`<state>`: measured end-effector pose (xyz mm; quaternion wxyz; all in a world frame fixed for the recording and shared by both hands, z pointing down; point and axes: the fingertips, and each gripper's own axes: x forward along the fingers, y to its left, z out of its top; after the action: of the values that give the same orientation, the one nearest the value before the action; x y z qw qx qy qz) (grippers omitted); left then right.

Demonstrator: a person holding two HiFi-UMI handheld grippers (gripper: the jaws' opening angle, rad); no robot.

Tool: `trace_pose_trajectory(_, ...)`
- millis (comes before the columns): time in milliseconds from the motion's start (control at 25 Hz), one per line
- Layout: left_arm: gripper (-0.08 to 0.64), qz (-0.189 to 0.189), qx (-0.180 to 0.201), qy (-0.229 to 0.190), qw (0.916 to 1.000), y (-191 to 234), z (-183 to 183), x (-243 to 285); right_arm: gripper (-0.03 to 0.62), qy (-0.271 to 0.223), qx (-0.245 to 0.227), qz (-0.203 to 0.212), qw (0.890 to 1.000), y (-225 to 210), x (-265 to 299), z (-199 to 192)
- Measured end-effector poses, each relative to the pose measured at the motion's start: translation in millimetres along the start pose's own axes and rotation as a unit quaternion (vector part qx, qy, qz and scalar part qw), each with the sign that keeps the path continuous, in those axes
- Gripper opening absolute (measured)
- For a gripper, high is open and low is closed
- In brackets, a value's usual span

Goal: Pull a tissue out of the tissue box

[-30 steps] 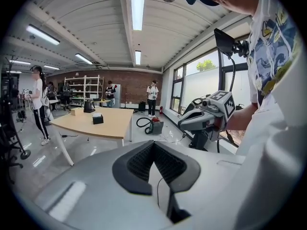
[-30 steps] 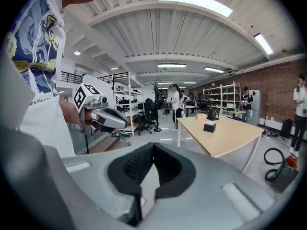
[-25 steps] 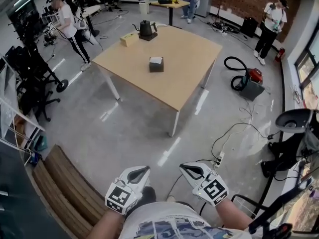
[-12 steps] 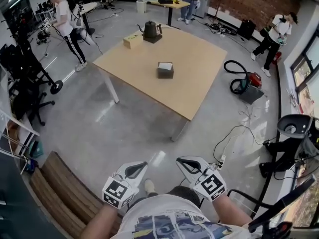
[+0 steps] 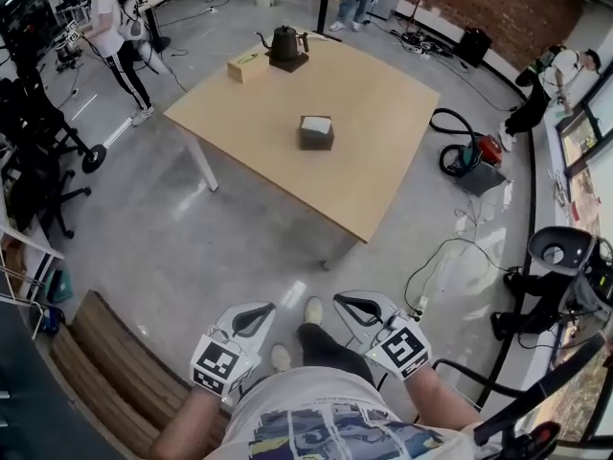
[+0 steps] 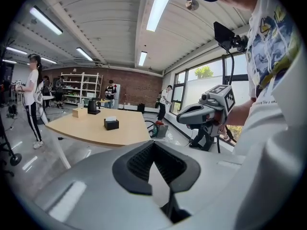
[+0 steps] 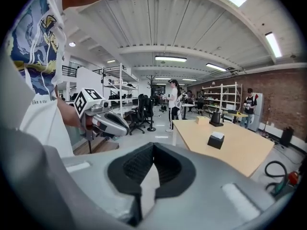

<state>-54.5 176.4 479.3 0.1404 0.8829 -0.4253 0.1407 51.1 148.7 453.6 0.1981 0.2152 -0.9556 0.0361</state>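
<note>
Holding the left gripper (image 5: 259, 312) and right gripper (image 5: 350, 305) low against the body, side by side, each with jaws pressed together on nothing. Well apart from the box (image 5: 316, 134), far ahead near the middle of the table (image 5: 393, 171), with a white tissue (image 5: 316, 123) showing at its top. Risk of tripping on the cables (image 5: 450, 257) and power strip (image 5: 419, 307) lying just right of the feet; safer to keep left of them. Risk of clipping the table's near corner by walking straight in. Risk of merely shoving the box across the smooth top if arriving with jaws shut, so better to open them on the way. Risk of lifting the whole box, or tearing the tissue, by pinching too deep or pulling sideways; probably worth pinning the box with the other gripper. No worry from the kettle (image 5: 284, 46) and carton (image 5: 246, 65), both far off by the far edge. Open floor from here to the table's near left edge. Bench (image 5: 105, 353) close at the near left, vacuum (image 5: 469, 151) beside the table's right edge, chair (image 5: 560, 252) further right. Plenty of bare tabletop all round the box for both grippers.
</note>
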Motion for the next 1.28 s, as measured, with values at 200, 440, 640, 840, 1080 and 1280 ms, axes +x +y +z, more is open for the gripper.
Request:
trace_pose_trajectory(200, 0.002, -0.004, 0.005, 0.010, 0.9999, 28, 28, 48, 0.003, -0.014, 0.001, 0.010, 1.000, -57, 29, 14)
trace_pose_trajectory(440, 0.003, 0.008, 0.029, 0.006, 0.9995, 59, 76, 103, 0.003, -0.032, -0.008, 0.029, 0.999, -117, 50, 27)
trace_pose_trajectory(640, 0.002, 0.014, 0.032, 0.006, 0.9994, 84, 96, 144, 0.003, -0.030, -0.017, 0.031, 0.999, -165, 67, 25)
trace_pose_trajectory(840, 0.002, 0.007, 0.039, 0.014, 0.9991, 121, 99, 158, 0.003, -0.022, 0.001, 0.021, 1.000, -192, 99, 26)
trace_pose_trajectory(1080, 0.002, -0.021, 0.042, 0.012, 0.9988, 181, 111, 168, 0.003, -0.013, 0.006, -0.017, 1.000, -222, 148, 43)
trace_pose_trajectory(1280, 0.003, -0.060, 0.059, 0.011, 0.9964, 226, 120, 167, 0.012, 0.002, 0.003, -0.057, 0.998, -245, 197, 55)
